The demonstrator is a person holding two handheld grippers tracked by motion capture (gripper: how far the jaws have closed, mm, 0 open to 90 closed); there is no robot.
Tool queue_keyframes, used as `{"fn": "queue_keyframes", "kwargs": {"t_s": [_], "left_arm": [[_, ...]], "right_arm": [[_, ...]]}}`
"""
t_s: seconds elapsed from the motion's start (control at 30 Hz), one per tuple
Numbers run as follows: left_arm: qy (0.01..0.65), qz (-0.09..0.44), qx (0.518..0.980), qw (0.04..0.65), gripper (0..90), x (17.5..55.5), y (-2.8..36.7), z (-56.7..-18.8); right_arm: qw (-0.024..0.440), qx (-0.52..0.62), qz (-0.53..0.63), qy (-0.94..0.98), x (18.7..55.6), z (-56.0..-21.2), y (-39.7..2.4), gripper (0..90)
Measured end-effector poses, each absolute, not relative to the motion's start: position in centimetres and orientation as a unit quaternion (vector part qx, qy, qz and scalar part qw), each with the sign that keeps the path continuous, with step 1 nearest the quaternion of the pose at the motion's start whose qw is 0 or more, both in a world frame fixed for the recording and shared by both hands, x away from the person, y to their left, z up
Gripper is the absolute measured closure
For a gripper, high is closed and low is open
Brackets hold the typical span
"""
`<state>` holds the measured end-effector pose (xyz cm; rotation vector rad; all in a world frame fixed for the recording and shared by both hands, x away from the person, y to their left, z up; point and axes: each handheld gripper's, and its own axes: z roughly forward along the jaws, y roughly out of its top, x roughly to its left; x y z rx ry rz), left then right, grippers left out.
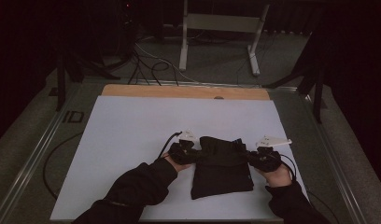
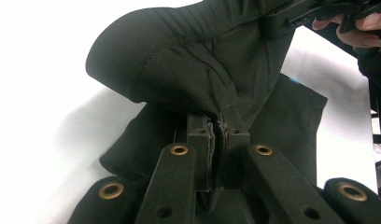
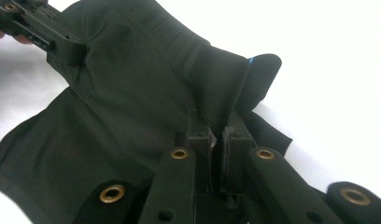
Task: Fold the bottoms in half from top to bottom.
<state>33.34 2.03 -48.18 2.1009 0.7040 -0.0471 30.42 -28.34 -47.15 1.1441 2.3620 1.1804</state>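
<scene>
Black garment (image 1: 221,168), one; tools (image 1: 194,150) two.

Room was dark around me. White sheet (image 1: 132,140) covered the table under my grippers, with a bare wood strip (image 1: 184,91) along the far edge ahead of them. Beyond that was grey floor (image 1: 216,60), loose black cables (image 1: 151,65) ahead-left, and a pale metal frame stand (image 1: 221,28) straight ahead. Metal rail (image 1: 34,154) ran along the table's left side.
</scene>
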Motion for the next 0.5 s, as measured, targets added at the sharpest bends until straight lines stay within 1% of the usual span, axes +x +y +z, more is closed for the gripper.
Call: {"fn": "queue_keyframes", "kwargs": {"t_s": [0.23, 0.5], "left_arm": [[0.272, -0.003, 0.852, 0.447, 86.0, 31.5, 2.0, -48.0], [0.256, -0.002, 0.859, 0.443, 85.7, 29.7, 2.1, -48.0]], "right_arm": [[0.130, 0.386, 0.404, 0.819, 29.1, -47.3, -28.1, 85.3], [0.126, 0.382, 0.405, 0.821, 27.6, -47.2, -28.0, 85.3]]}}
